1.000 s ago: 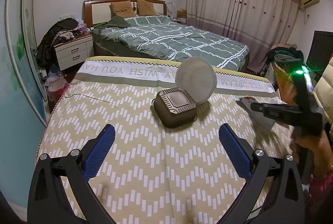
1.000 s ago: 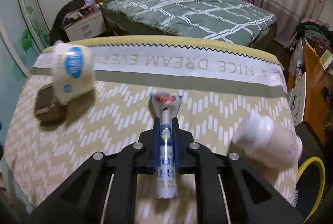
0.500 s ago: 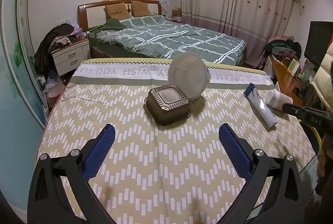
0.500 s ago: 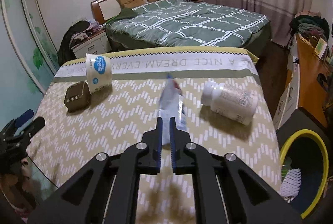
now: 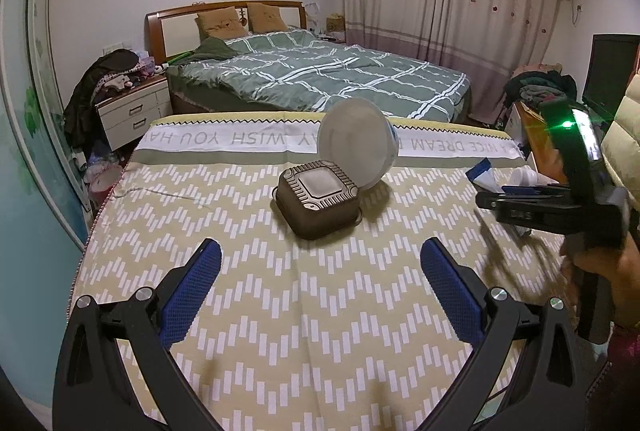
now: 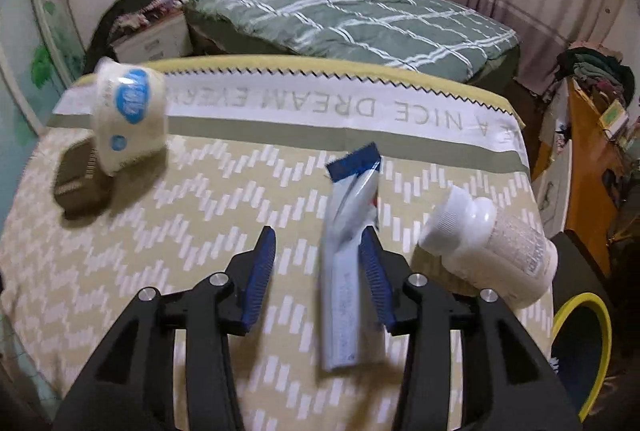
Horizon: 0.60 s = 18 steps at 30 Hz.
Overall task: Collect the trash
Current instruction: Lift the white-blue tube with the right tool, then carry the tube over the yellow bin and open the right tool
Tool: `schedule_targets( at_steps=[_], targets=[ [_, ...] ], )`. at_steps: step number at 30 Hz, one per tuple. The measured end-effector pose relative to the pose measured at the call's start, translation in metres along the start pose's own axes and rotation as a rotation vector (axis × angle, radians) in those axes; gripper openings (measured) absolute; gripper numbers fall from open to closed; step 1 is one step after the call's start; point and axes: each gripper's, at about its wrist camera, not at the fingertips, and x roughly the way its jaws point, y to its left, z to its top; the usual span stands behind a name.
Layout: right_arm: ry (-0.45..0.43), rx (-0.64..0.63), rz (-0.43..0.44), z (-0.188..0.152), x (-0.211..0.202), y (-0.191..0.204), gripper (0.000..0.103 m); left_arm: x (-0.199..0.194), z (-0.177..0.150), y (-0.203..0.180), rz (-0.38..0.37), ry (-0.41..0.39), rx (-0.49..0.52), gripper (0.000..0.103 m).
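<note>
Left to right across the patterned table cloth [image 6: 200, 271]:

Far left: brown square box [image 6: 82, 183] with a white paper cup [image 6: 130, 119] on its side leaning against it. Both untouched. Left gripper [image 5: 320, 295] hovers short of the box, jaws wide apart, nothing between them.

Centre: toothpaste tube [image 6: 352, 255], flattened, blue crimped end pointing away. It sits between the fingers of the right gripper [image 6: 320, 271], lying along the right pad. Jaws have just been opening; there's a clear gap on the left side, so the tube is released, not clamped. Whether it rests flat on the cloth I can't tell: frame is motion-blurred.

Right: white plastic bottle [image 6: 492, 247] on its side, just beside the tube and gripper. Bin with yellow rim [image 6: 596, 335] sits below the table edge at far right.

Step, my read: a regrasp of the tube, not a drop-off, since it's still over the table rather than the bin.

Next move calls for: centre the jaws on the tube body, close firmly, lift clear of the bottle, swing right over the yellow rim, then release. Thin slick tube could slip or twist.
</note>
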Motion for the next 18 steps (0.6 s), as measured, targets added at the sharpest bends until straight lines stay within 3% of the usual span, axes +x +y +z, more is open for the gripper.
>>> schedule_targets(
  at_steps=[2, 3, 4, 8, 18],
  targets=[
    [0.011, 0.017, -0.016, -0.001, 0.004, -0.004, 0.041, 0.001, 0.0, 0.0, -0.001, 0.003, 0.002, 0.098],
    [0.017, 0.028, -0.004, -0.002, 0.004, -0.006, 0.019, 0.0, 0.0, 0.0, -0.002, 0.003, 0.002, 0.098],
    [0.015, 0.037, 0.011, -0.004, 0.003, -0.007, 0.009, 0.0, 0.0, 0.0, -0.003, 0.003, 0.002, 0.098],
    [-0.023, 0.052, 0.015, -0.014, -0.011, -0.012, 0.008, 0.0, 0.001, -0.001, -0.005, 0.004, 0.007, 0.098],
    [-0.175, 0.091, 0.019, -0.053, -0.097, -0.027, 0.008, 0.0, 0.001, -0.001, -0.008, 0.006, 0.015, 0.098]
  ],
)
